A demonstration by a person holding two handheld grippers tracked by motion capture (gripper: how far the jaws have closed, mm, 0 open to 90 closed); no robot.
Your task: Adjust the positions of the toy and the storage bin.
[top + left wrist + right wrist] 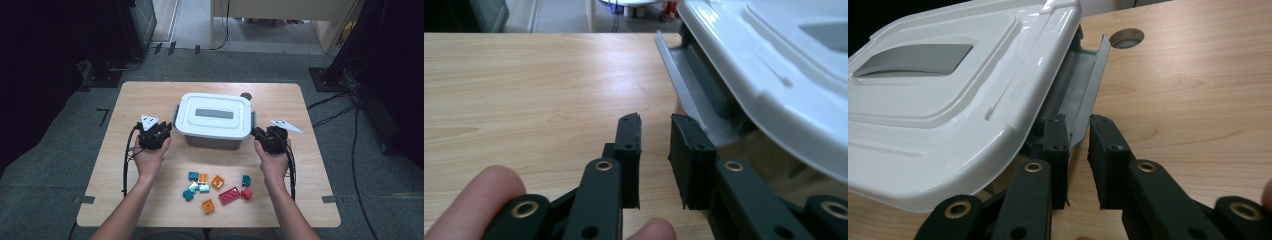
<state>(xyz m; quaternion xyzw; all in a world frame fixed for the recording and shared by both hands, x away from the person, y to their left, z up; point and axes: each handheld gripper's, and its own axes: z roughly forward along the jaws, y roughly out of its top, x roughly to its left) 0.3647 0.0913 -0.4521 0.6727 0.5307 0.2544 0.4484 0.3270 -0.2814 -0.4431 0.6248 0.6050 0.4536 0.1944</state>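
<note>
The right gripper (pixel 1078 131) is held at the right end of the box (pixel 215 122), and its jaws are pressed together on the thin grey latch flap (pixel 1087 97) that hangs open from that end; the flap's lower edge is pinched between the pads. In the high view the same gripper (pixel 259 134) is seen touching the box's right end, with its cable trailing down beside the forearm.

The left gripper (pixel 655 127) is held at the box's left end. Its jaws are set narrowly apart with a gap between the pads, and nothing is pinched between them. The right-hand pad is seen just beside the lower end of the left latch flap (pixel 684 75), which also hangs open; contact cannot be confirmed. In the high view this gripper (pixel 162 131) is placed close against the box's left side.

The box is set at the middle of the wooden table (pixel 145 95), with its white lid (pixel 215 115) in place. A group of coloured toy bricks (pixel 217 187) is laid out on the table nearer the person, well apart from both grippers.
</note>
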